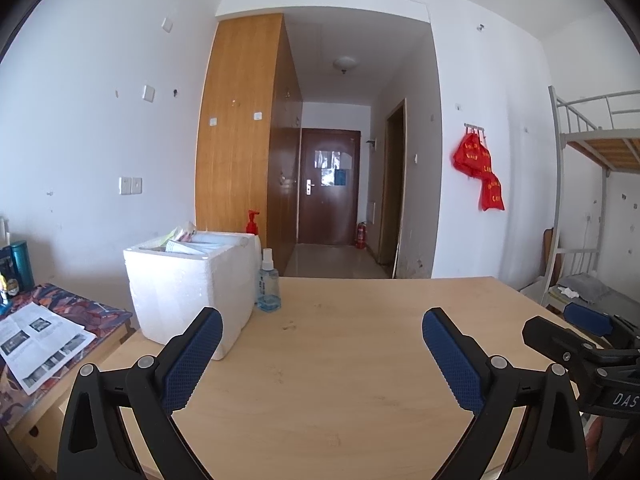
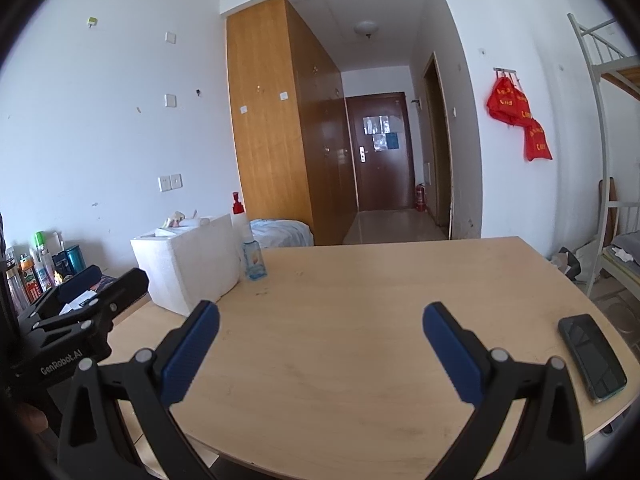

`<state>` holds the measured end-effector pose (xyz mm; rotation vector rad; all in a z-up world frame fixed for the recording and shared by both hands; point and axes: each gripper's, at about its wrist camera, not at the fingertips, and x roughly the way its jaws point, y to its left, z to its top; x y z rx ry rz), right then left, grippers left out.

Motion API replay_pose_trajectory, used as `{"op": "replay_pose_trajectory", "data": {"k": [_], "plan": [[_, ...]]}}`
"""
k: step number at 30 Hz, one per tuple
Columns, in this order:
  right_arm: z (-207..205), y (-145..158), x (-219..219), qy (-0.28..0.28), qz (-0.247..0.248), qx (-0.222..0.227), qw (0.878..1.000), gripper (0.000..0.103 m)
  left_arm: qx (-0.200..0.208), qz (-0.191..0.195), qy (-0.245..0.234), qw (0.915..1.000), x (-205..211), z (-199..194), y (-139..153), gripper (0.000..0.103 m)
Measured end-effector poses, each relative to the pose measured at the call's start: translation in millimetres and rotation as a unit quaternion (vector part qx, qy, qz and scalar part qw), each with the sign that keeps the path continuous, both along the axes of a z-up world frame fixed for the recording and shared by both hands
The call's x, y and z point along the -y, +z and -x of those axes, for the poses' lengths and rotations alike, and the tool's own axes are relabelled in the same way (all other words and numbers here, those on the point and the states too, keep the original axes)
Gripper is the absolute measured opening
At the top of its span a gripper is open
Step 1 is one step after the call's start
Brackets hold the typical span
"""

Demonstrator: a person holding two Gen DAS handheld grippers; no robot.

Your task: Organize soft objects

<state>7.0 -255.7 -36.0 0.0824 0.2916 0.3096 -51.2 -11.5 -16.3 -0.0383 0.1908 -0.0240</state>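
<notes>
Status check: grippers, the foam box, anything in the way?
Left gripper open, nothing held. Right gripper open, nothing held. Foam box at table's left, untouched, items poking out. Spray bottle beside box; phone at right edge.

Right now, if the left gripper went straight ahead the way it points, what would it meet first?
Probably nothing close: the left gripper is open over the bare wooden table. The foam box and spray bottle sit left of its line, though depth is uncertain.
</notes>
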Motion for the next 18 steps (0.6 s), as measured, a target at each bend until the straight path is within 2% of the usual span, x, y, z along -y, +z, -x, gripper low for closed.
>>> {"op": "replay_pose_trajectory", "data": {"k": [18], "plan": [[-0.3,1.7,0.7,0.001,0.001,-0.001,1.0,0.103,-0.001,-0.001,0.002,1.0,2.4,-0.1,-0.4,0.1]]}}
